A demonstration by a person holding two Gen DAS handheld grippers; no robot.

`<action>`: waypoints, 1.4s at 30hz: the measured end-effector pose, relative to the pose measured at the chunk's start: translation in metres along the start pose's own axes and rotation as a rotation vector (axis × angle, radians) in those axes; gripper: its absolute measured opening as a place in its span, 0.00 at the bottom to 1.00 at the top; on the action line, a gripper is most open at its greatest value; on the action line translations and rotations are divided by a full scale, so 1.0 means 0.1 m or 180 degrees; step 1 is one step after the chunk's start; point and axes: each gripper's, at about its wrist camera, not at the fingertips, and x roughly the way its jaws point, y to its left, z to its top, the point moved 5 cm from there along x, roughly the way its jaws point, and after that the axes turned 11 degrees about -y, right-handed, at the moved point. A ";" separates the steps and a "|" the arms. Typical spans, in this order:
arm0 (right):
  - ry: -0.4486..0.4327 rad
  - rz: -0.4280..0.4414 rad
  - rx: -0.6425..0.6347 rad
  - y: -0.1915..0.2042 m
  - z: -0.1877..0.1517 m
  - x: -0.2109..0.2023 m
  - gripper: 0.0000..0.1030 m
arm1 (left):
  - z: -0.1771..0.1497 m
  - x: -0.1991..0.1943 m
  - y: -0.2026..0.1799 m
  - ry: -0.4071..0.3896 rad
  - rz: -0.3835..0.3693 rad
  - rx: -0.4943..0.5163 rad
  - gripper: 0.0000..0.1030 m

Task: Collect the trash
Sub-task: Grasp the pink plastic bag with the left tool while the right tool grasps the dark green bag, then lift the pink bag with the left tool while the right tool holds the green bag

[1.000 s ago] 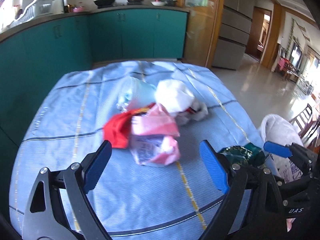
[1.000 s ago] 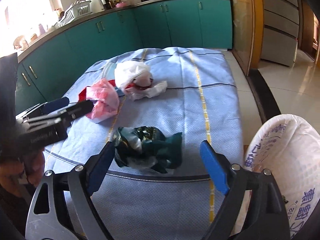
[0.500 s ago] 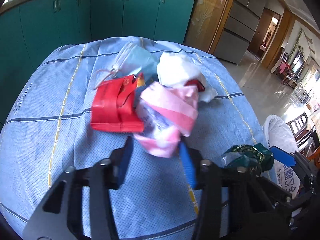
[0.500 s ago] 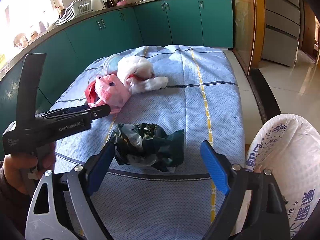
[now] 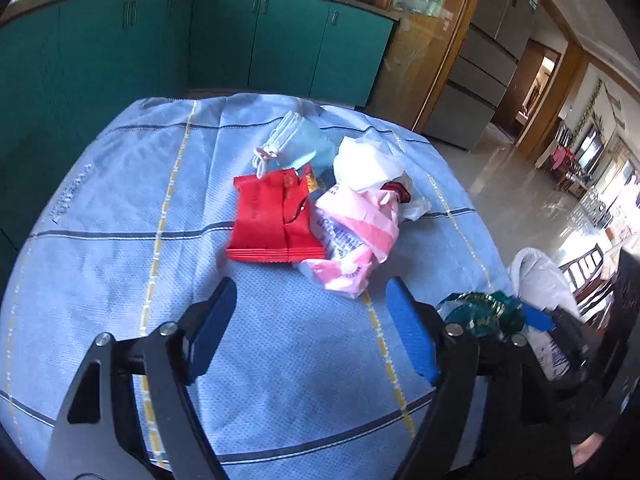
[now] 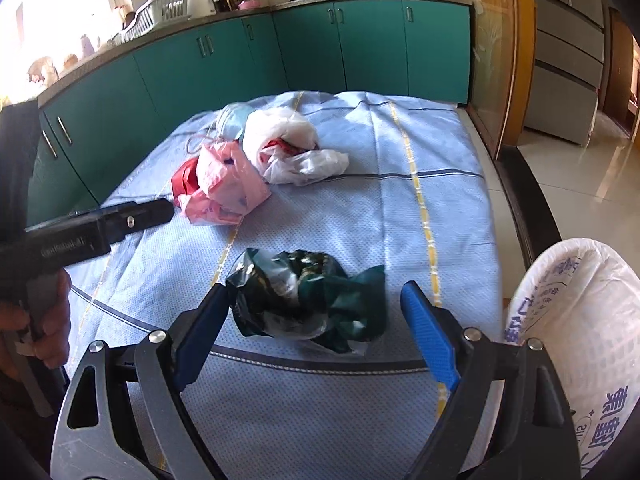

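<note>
A pile of trash lies mid-table on the blue cloth [image 5: 120, 248]: a pink plastic bag [image 5: 356, 236], a red packet [image 5: 272, 220], a blue face mask [image 5: 300, 148] and a white plastic bag [image 5: 368, 164]. My left gripper [image 5: 310, 292] is open and its jaws are opening. The pink bag's near end lies just ahead of its tips, and no pad presses on it. A crumpled dark green wrapper [image 6: 308, 296] lies between the wide-open jaws of my right gripper [image 6: 313, 292]. The left pad brushes its edge; the right pad stands apart.
A white printed sack [image 6: 580, 320] stands open off the table's right edge, beside the right gripper. Teal cabinets [image 5: 280, 40] run behind the table, with a grey fridge [image 5: 480, 80] at the right. A hand [image 6: 48, 320] holds the left gripper's handle.
The left jaws closed in around the pink bag half a second ago and have spread wide again; the bag lies on the cloth by the red packet. The right gripper has stayed put.
</note>
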 end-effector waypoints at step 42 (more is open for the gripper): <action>-0.0053 -0.0162 0.0061 0.02 0.06 0.15 0.86 | -0.26 0.03 0.05 0.0321 -0.0027 0.0248 0.80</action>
